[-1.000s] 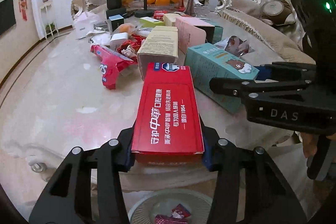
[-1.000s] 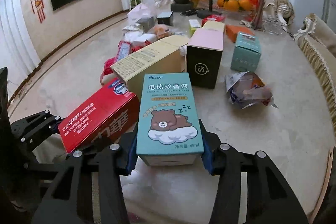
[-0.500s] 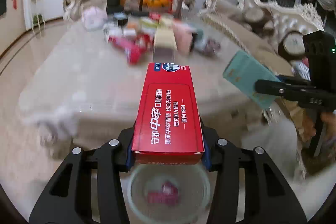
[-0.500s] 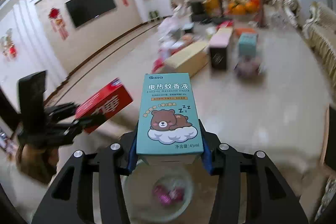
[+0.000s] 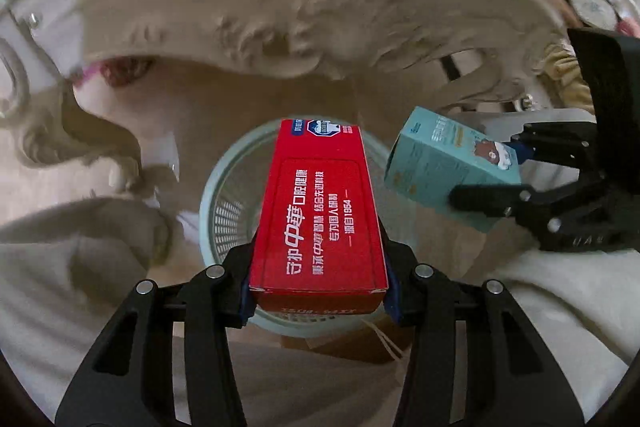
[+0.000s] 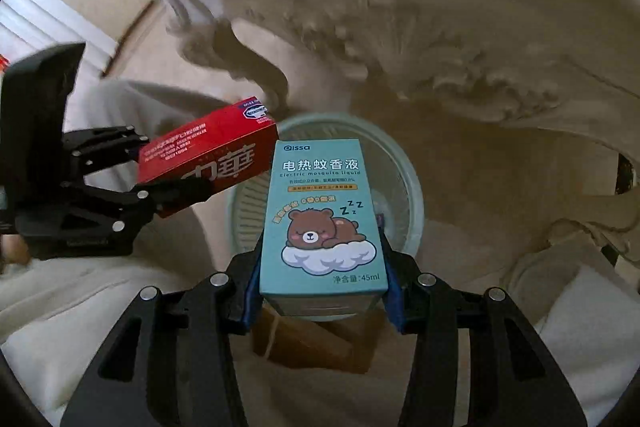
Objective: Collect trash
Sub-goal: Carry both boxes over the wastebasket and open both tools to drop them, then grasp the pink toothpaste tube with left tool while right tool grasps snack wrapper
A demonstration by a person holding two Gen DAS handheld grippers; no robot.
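Above the pale mesh bin (image 5: 224, 211), the left gripper (image 5: 320, 291) clamps the red carton (image 5: 320, 203); the right gripper (image 6: 320, 291) clamps the teal carton (image 6: 324, 215) beside it, under the carved table edge (image 5: 280, 19).

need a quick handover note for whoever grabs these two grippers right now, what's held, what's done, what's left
Left gripper: jaws shut on the long red cardboard toothpaste box, pointing down over the pale green round slatted plastic bin.
Right gripper: jaws shut on the teal cardboard mosquito-liquid box with a sleeping bear, over the same bin, just right of the red box.
Done: both boxes carried to the bin.
Left: open the jaws so both boxes drop in. The bin's contents are hidden by the boxes.
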